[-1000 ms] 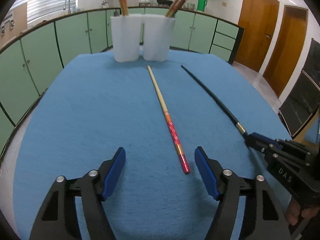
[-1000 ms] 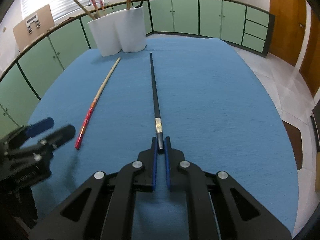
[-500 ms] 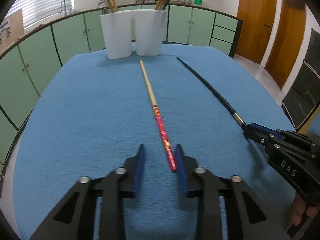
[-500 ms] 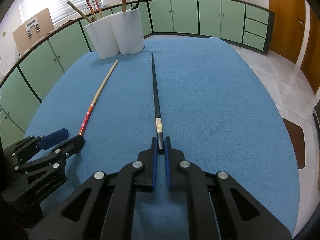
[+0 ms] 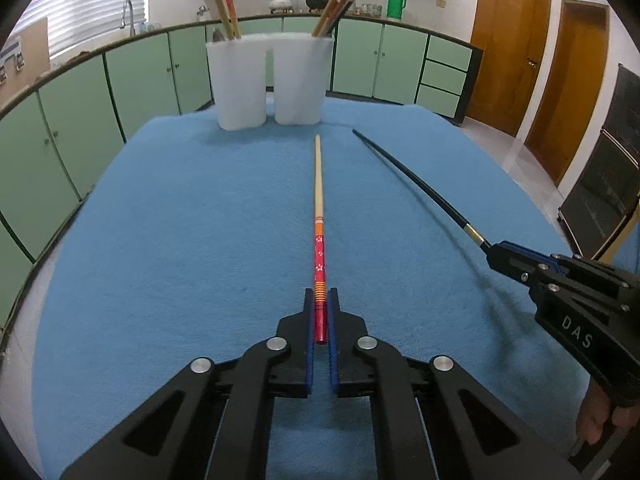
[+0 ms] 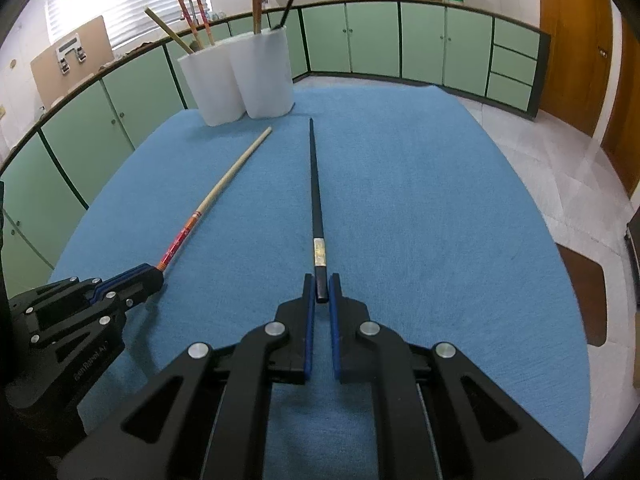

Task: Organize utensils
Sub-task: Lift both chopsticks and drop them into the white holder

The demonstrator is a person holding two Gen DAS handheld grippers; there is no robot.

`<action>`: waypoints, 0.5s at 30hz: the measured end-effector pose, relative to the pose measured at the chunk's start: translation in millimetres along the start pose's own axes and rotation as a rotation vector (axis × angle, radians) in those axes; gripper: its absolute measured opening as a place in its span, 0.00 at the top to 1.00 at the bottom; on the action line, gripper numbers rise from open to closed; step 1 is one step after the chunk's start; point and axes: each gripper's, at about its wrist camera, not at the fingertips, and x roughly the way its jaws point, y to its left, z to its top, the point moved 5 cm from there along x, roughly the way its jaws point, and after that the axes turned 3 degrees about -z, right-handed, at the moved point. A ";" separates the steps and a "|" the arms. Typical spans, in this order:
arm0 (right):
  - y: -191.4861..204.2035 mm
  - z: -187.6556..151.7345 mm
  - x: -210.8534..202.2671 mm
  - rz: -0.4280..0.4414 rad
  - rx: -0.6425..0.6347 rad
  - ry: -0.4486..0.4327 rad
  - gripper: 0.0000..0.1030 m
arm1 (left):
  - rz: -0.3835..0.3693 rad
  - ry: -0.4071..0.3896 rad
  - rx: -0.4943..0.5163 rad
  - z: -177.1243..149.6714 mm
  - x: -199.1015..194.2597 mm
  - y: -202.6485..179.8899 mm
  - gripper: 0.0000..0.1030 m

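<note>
My left gripper (image 5: 319, 300) is shut on the red end of a red-and-wood chopstick (image 5: 319, 208), which points toward the holders; it also shows in the right wrist view (image 6: 224, 188). My right gripper (image 6: 321, 286) is shut on the butt of a black chopstick (image 6: 314, 184), also seen in the left wrist view (image 5: 416, 184). Both chopsticks seem slightly above the blue cloth (image 5: 180, 240). Two white holders (image 5: 268, 80) with several chopsticks stand at the far edge, also in the right wrist view (image 6: 240, 76).
The blue cloth (image 6: 440, 220) covers the table, whose edges drop off left and right. Green cabinets (image 5: 80, 100) ring the room. Wooden doors (image 5: 508, 40) stand at the right. A tiled floor (image 6: 580, 180) lies beyond the right edge.
My left gripper moved forward and closed on the red end of the chopstick. My right gripper kept its hold on the black chopstick and both lifted slightly.
</note>
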 end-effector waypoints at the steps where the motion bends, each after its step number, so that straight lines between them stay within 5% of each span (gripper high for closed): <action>1: 0.8 2.2 -2.9 -0.003 -0.008 -0.010 0.94 | 0.001 -0.005 0.005 1.9 -3.6 0.2 0.95; 15: 13.8 50.5 -50.0 0.007 -0.074 -0.147 0.94 | 0.001 -0.194 0.012 56.9 -75.1 16.4 0.95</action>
